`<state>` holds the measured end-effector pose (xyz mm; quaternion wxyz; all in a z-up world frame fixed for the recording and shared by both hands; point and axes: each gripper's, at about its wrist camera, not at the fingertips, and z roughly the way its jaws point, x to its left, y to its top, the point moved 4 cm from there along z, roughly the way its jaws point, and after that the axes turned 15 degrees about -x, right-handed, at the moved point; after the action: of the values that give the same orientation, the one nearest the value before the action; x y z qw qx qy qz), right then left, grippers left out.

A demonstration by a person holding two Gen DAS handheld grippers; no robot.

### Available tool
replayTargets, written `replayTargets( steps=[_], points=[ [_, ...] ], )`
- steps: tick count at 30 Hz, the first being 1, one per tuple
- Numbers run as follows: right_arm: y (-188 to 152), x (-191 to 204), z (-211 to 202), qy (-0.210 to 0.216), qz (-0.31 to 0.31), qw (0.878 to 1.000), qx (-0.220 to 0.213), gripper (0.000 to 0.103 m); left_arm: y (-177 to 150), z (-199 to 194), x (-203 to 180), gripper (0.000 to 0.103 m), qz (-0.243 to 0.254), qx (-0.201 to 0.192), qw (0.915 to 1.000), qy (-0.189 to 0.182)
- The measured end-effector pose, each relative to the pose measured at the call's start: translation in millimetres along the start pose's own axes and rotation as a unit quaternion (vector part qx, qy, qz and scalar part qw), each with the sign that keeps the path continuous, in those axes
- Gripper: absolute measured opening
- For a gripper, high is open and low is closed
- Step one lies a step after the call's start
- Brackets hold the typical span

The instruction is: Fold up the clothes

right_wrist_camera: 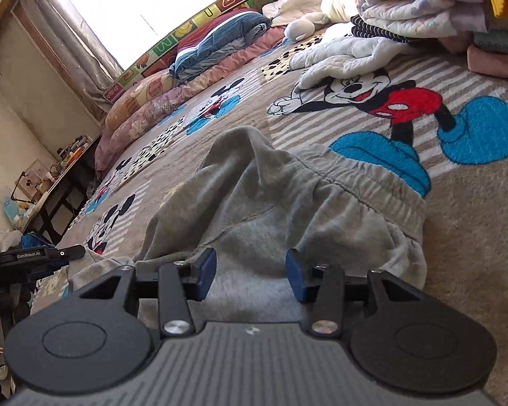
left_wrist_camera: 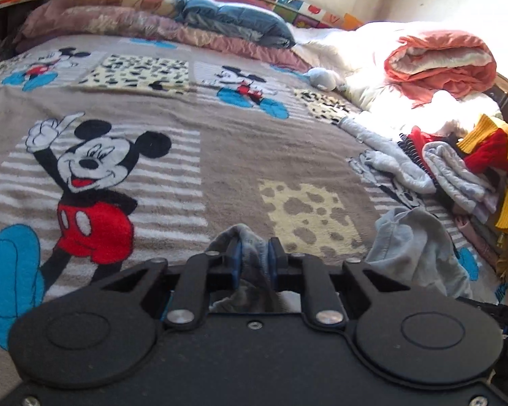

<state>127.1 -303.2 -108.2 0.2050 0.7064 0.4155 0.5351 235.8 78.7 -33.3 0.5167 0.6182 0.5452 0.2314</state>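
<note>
where bunched, rumpled grey sweatpants (right_wrist_camera: 281,203)

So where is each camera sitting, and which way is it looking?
Left wrist: on the left gripper, looking across the cartoon-mouse blanket toward the pillows; its own fingers pinch grey cloth.
Right wrist: on the right gripper, low over the grey pants, facing the window; its fingers stand apart, and the other gripper shows at the left edge.
Both see the blanket, pillows, clothes pile and grey garment.
</note>
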Motion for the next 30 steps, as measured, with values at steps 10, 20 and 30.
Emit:
replayTargets(
  steps=[10,20,30],
  points=[
    [-8,-15,-1,0.006,0.070,0.997,-0.005,0.047,-84,-78,-26,0.006,0.164,0.071,0.9834,-0.031],
    [-7,-21,-3,0.005,0.099,0.995,-0.017,0.047,-79,-101,4,0.054,-0.090,0.059,0.9940,0.024],
    [-4,-23,3,0.008,0.114,0.993,-0.022,0.048,-74,-68,27,0.047,-0.292,0.062,0.9507,0.086]
  ],
)
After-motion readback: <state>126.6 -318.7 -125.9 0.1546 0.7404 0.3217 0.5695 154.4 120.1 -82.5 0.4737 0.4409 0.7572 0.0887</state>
